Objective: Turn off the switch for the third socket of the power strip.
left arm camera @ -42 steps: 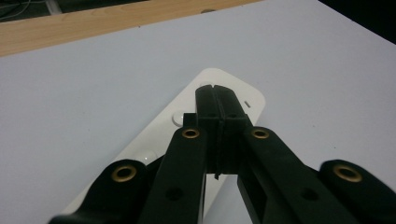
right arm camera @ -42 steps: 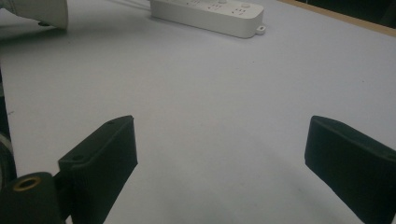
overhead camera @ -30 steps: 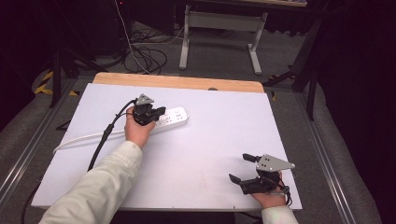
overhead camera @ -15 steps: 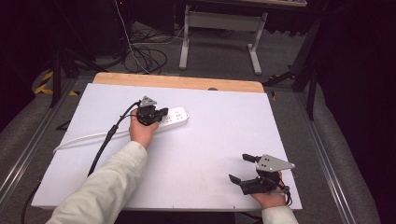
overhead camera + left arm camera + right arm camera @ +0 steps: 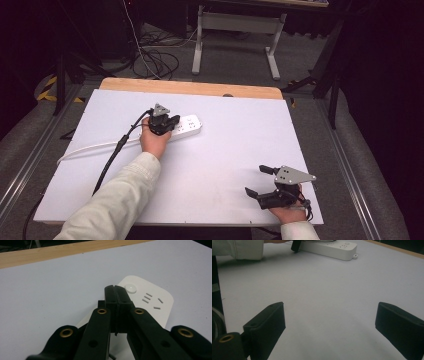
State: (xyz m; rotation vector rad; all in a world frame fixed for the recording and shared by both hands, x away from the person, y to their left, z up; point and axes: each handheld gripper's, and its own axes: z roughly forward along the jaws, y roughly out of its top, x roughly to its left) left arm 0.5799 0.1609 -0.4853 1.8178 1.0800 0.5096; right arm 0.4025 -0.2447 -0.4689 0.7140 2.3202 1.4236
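Left gripper (image 5: 165,123) over the power strip (image 5: 186,125), jaws pressed together, empty
Right gripper (image 5: 261,181) sits wide open near the tabletop's (image 5: 240,125) front right corner, white cord (image 5: 90,148) trailing toward the left edge

Left claw (image 5: 165,121) parked right on top of the white power strip (image 5: 186,125), toward its left end, pointing away from the person. Can't tell from up here whether it's pinching anything. Black cable (image 5: 116,152) trailing back off it along the cream sleeve (image 5: 116,200), plus a white cord (image 5: 92,148) running off the strip toward the desk's left edge. Right claw (image 5: 258,180) sitting well apart down at the near right corner, jaws spread wide over bare white desk (image 5: 235,135), grey three-cornered plate (image 5: 291,175) on top. Wooden strip (image 5: 190,88) along the far edge, tangle of cables (image 5: 155,57) on the floor beyond
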